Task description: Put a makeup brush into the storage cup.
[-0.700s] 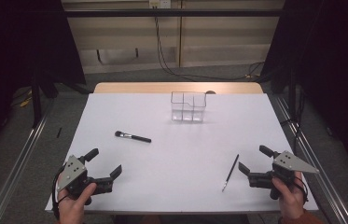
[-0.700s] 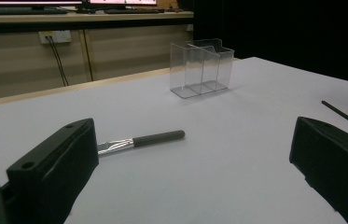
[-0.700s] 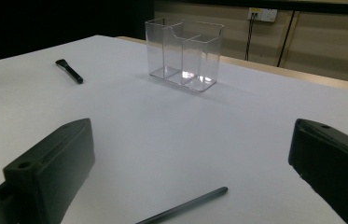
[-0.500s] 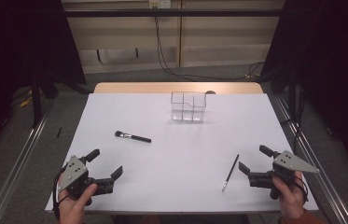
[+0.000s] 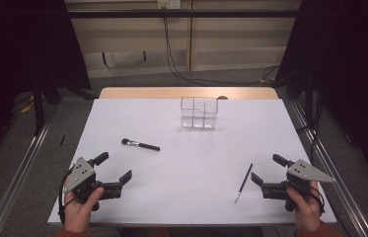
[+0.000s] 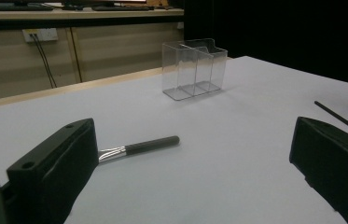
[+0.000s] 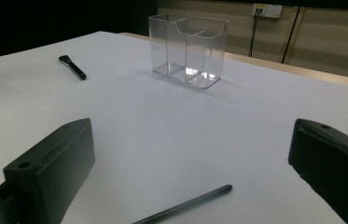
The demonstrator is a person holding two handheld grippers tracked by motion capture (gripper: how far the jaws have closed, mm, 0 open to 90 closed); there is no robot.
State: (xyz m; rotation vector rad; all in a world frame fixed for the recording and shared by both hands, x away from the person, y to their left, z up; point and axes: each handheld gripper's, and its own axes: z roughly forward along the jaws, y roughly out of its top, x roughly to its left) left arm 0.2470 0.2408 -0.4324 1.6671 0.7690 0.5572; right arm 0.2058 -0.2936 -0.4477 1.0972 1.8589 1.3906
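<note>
So there are two grippers on the go, one per hand, both sitting low at the near edge of the white table [image 5: 186, 148]. The left gripper [image 5: 113, 170] has its jaws spread wide apart with nothing between them, and same deal for the right gripper [image 5: 266, 170], jaws wide apart and empty. Count of loose stuff on the table: three things total. One makeup brush [image 5: 140, 144] with a dark handle and a silver ferrule, lying flat on the left half of the table, a bit beyond the left gripper; in the left gripper view it shows up just past the left jaw, bristle end tucked behind that jaw. One thin black pencil-like stick [image 5: 243, 182], lying flat on the right half, just beside the right gripper's jaws, not touching them as far as I can tell; in the right gripper view its one end pokes into the bottom of the frame between the two jaws. And one clear plastic organiser box [image 5: 199, 112], standing upright near the far edge at about the middle, well apart from both grippers. It has dividers, and I count three compartments from the high view, all looking empty. The brush and the stick are well apart from each other and from the box.
</note>
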